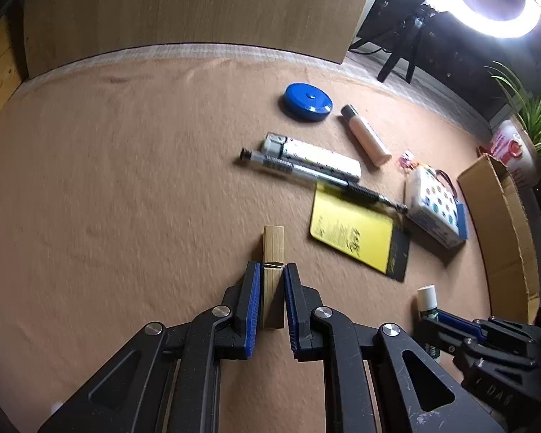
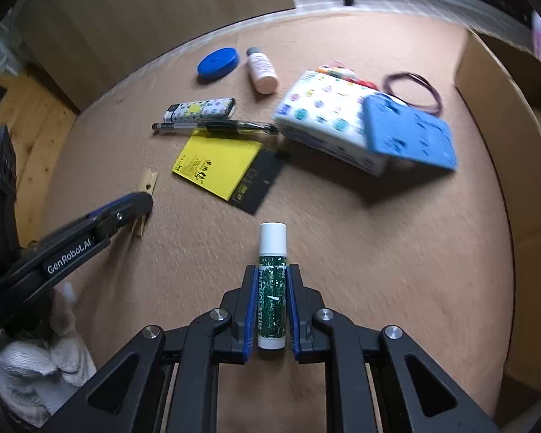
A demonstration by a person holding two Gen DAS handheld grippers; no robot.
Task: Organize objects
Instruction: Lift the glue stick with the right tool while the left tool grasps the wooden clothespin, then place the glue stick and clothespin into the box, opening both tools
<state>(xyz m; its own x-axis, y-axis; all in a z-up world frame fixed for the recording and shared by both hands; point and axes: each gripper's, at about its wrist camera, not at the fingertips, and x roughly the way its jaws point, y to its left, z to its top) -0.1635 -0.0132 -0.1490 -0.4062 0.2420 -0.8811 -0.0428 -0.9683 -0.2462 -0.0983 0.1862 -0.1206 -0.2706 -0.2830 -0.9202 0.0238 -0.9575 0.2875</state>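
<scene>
Left gripper (image 1: pixel 272 270) clamped on a pale wooden clothespin (image 1: pixel 273 252); right gripper (image 2: pixel 272 272) clamped on a white-capped green-labelled lip-balm tube (image 2: pixel 271 285), above the tan felt tabletop (image 2: pixel 378 270).

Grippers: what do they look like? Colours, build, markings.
Both the left gripper and right gripper have matte black linkage arms with triangular cutouts and silver round pivot bolts. Their fingers carry blue ribbed pads. The left one's side, seen from the right wrist, reads "GenRobot.AI" in white. No cables visible.
</scene>
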